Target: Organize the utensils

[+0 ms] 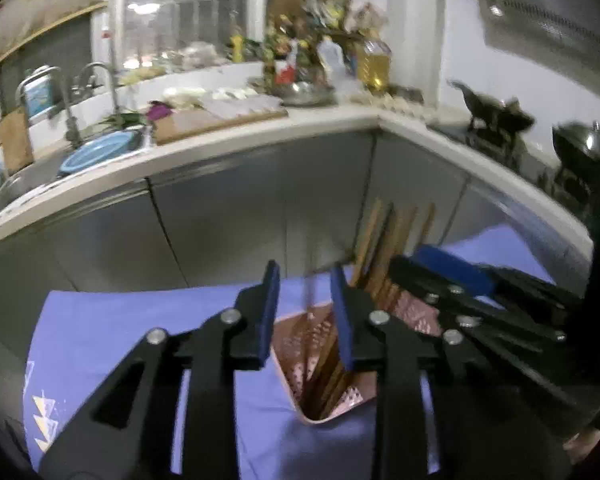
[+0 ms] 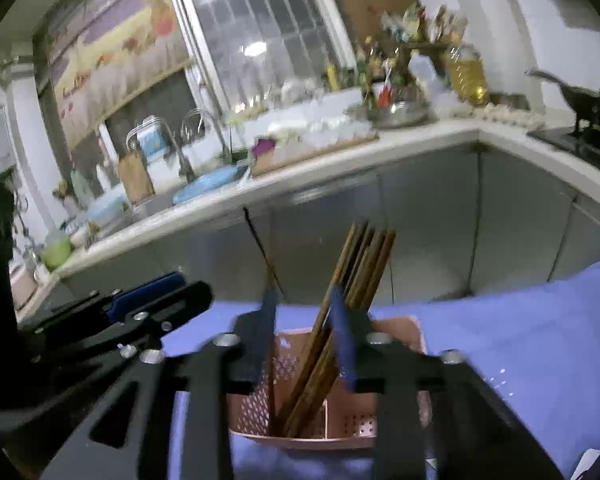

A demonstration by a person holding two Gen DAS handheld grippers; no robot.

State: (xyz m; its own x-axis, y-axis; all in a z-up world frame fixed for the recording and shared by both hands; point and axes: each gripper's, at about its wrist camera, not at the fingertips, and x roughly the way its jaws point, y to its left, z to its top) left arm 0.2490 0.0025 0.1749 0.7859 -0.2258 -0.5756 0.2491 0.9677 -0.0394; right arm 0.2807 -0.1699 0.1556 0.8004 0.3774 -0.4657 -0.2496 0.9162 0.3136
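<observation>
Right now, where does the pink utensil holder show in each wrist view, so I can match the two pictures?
Left wrist: the holder sits low and right of centre, seen between and past the left tongs, on the blue cloth.
Right wrist: the holder sits bottom centre behind the right tongs, chopsticks leaning up out of it.
Shared landmark: the oil bottle on the counter.

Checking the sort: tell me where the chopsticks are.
The chopsticks stand leaning in the pink basket on the purple cloth, low centre in both wrist views, just beyond the tongs.
</observation>
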